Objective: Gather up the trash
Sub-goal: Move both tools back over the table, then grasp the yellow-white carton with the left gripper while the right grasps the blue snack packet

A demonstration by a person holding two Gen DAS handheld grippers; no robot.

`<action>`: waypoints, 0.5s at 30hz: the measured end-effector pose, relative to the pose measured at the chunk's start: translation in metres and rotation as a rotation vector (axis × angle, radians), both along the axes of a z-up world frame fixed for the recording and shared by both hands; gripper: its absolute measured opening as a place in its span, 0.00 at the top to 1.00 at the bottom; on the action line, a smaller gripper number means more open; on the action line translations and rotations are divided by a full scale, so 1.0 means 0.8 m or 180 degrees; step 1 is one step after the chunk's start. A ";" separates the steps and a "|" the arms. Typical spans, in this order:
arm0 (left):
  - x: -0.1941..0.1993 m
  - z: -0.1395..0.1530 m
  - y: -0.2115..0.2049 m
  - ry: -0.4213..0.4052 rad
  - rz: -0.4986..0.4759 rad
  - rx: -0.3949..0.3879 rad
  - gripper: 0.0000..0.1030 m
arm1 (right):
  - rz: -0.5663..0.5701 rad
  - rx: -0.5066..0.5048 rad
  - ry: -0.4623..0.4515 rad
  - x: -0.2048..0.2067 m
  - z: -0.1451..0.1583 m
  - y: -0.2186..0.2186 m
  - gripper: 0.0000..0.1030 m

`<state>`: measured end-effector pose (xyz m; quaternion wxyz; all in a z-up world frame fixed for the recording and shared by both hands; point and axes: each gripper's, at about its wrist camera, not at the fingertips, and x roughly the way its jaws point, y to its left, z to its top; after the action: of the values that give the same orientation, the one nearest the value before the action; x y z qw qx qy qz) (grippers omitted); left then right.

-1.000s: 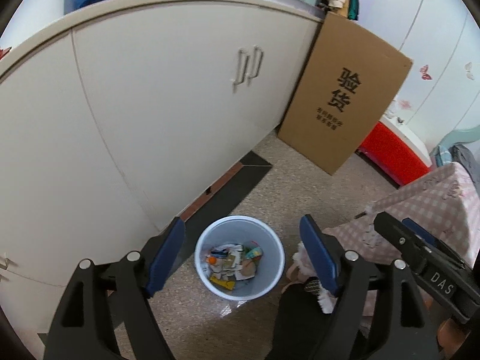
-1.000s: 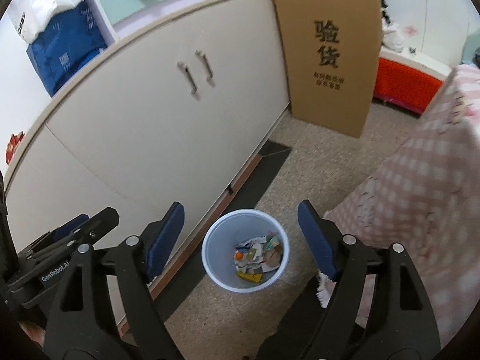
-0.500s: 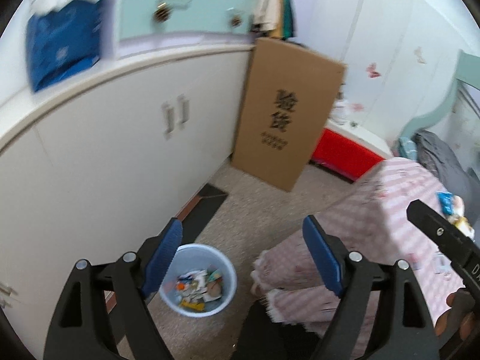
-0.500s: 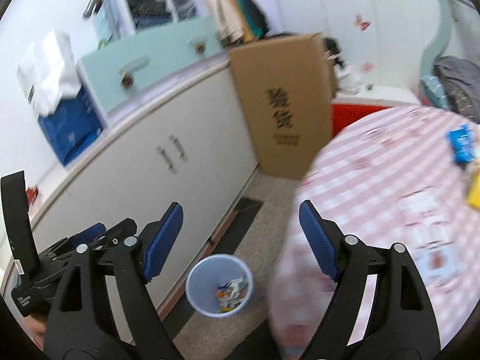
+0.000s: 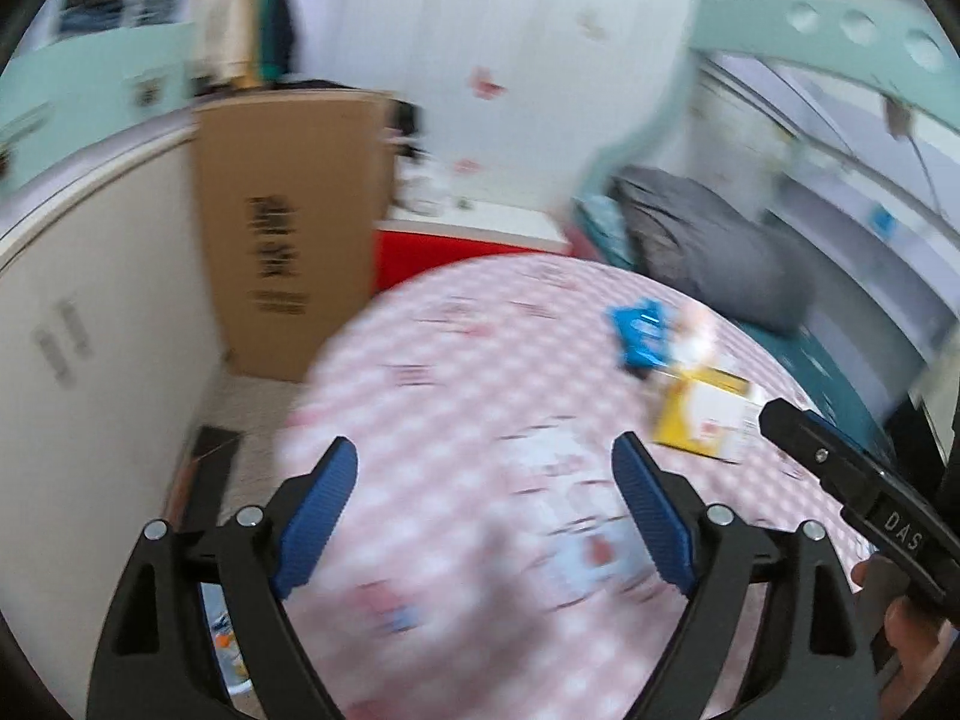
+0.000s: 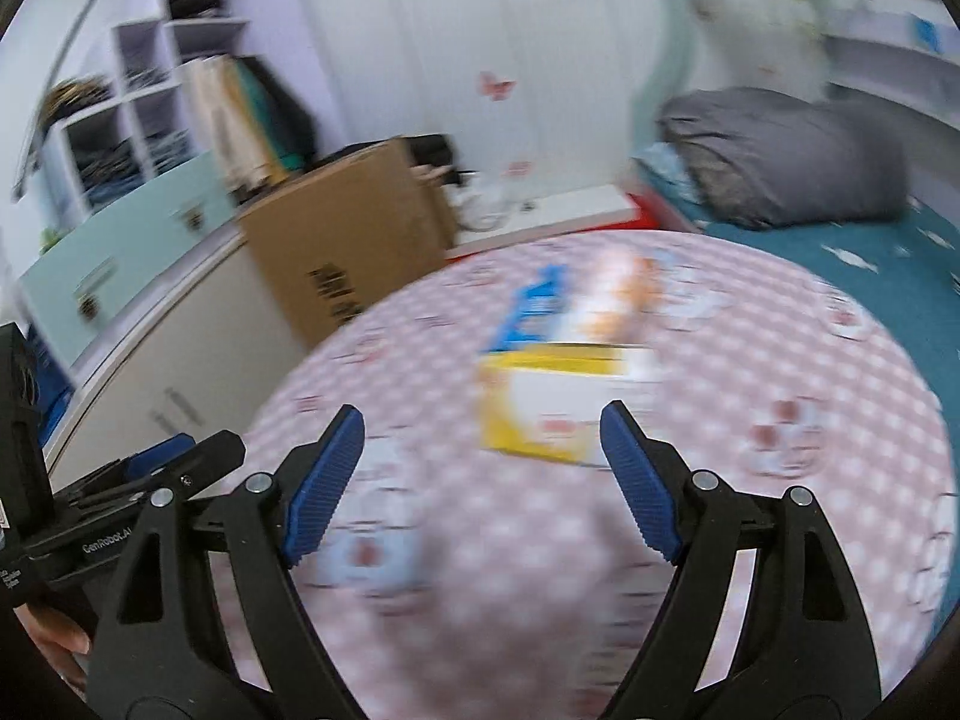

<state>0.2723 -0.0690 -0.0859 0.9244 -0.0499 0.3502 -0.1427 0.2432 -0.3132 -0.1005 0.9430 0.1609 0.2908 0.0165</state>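
Both views have swung up from the floor bin, which filled the middle a second ago, onto the round pink-checked worktop (image 6: 750, 540). Left tongs (image 5: 483, 516) are opening, nothing between the pads; right tongs (image 6: 480, 480) stand wide and empty. Remaining trash lies on the worktop: a yellow box (image 6: 558, 405) with a blue wrapper (image 6: 531, 309) and a pale orange packet (image 6: 618, 294) just behind it. Box sits straight ahead of the right tongs, long axis across their line; from the left tongs it lies ahead and off right (image 5: 705, 411), so the right hand looks nearer (judgement, heavy blur). Only the left view shows a sliver of the bin (image 5: 225, 642), low left beside the worktop.
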 end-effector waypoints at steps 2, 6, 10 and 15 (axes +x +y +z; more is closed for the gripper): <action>0.011 -0.009 -0.038 0.0014 -0.0226 0.0025 0.18 | -0.0114 0.0019 0.0027 -0.003 -0.007 -0.031 0.23; 0.041 -0.025 -0.098 0.0030 -0.0627 0.0115 0.18 | -0.0244 0.0074 0.0083 -0.005 -0.019 -0.073 0.23; 0.064 -0.040 -0.135 0.0147 -0.0854 0.0039 0.18 | -0.0258 0.0136 0.0130 -0.006 -0.028 -0.097 0.23; 0.090 -0.065 -0.170 0.0281 -0.1061 -0.0017 0.18 | -0.0240 0.0209 0.0173 0.001 -0.037 -0.110 0.23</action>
<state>0.3441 -0.2050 -0.1380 0.8715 0.0002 0.3935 -0.2926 0.2438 -0.4016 -0.1303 0.9290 0.2029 0.3093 -0.0138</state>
